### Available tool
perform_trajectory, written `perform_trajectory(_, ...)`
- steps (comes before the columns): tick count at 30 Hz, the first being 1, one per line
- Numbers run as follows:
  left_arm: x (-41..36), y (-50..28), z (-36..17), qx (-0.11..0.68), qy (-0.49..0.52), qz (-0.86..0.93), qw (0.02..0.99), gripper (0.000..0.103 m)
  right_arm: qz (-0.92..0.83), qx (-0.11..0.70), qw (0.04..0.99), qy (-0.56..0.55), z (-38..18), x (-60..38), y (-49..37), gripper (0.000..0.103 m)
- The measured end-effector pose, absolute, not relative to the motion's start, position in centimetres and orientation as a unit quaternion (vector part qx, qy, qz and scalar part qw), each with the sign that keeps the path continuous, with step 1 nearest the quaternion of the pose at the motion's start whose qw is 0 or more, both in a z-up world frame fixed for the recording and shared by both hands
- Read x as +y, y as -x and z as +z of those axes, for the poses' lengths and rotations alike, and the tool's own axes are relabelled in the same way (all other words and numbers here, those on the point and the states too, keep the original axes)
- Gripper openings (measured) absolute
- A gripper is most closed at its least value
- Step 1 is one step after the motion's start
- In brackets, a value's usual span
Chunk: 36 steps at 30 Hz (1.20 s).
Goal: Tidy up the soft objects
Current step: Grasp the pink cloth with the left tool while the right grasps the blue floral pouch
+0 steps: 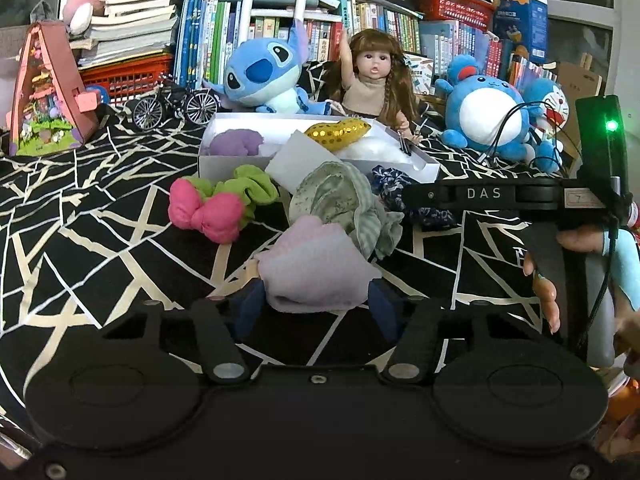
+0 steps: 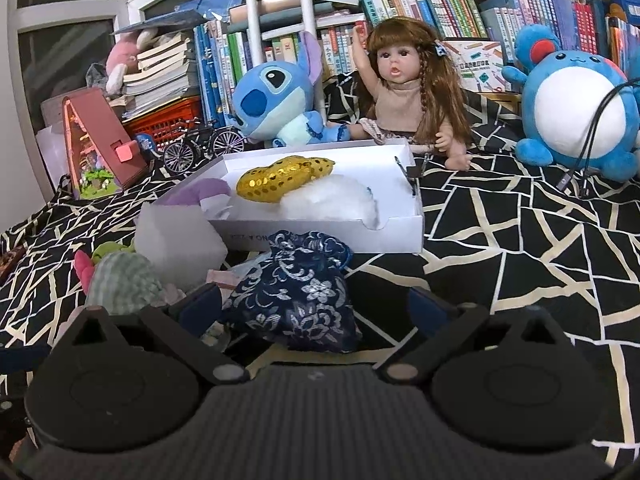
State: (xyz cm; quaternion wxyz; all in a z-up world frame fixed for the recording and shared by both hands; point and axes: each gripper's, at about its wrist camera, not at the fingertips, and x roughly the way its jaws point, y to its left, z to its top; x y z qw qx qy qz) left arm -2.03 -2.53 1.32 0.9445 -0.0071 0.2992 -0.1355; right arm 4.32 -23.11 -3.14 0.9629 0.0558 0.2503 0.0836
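**A:** Soft objects are mostly piled on the black-and-cream cloth [image 1: 100, 248] right in front of the white box [image 2: 320, 236]. The pale pink folded cloth [image 1: 316, 272] sits between the left gripper [image 1: 316, 300] fingers, and both blue pads look pressed into its sides, so it's pinching that one.

**B:** And the other side?

**A:** The right gripper [image 2: 316, 304] is spread wide. The navy floral pouch [image 2: 296, 292] lies between its fingers, against the left pad at most, with a clear gap on the right.

**B:** Anything in the box already?

**A:** Yep: a gold sequin pillow [image 2: 284, 178] leaning on a white fluffy thing [image 2: 332, 200], plus a purple plush [image 1: 236, 142] at the left end. The pink-and-green scrunchie [image 1: 220, 204] and a green striped cloth [image 1: 344, 204] lie outside on the cloth, near the box front.
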Motion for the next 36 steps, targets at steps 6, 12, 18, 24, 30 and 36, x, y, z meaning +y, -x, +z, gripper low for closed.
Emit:
perform_trajectory(6, -2.7, 1.6, 1.0, 0.300, 0.016, -0.129, 0.945, 0.055, 0.089, 0.252, 0.963, -0.045, -3.2, -22.6, -4.4, 0.099)
perform_trajectory(12, -2.8, 0.5, 0.5, 0.299, 0.026, -0.114, 0.947, 0.062, 0.088, 0.251, 0.963, -0.051, -3.3, -22.2, -4.6, 0.093)
perform_trajectory(18, -2.9, -0.3, 0.2, 0.292, 0.019, -0.104, 0.951, 0.064, 0.050, 0.257, 0.964, -0.046, -3.3, -22.0, -5.0, 0.084)
perform_trajectory(24, -1.7, -0.7, 0.2, 0.283, 0.020, -0.081, 0.955, 0.064, 0.032, 0.263, 0.962, -0.059, -3.4, -23.3, -5.1, 0.083)
perform_trajectory(30, -2.7, -1.0, 0.2, 0.279, 0.013, -0.088, 0.956, 0.064, 0.040, 0.259, 0.964, -0.041, -3.4, -22.6, -5.2, 0.083)
perform_trajectory(36, -3.3, -1.6, 0.5, 0.277, 0.009, -0.094, 0.956, 0.058, 0.032, 0.260, 0.964, -0.043, -3.7, -22.0, -6.2, 0.085)
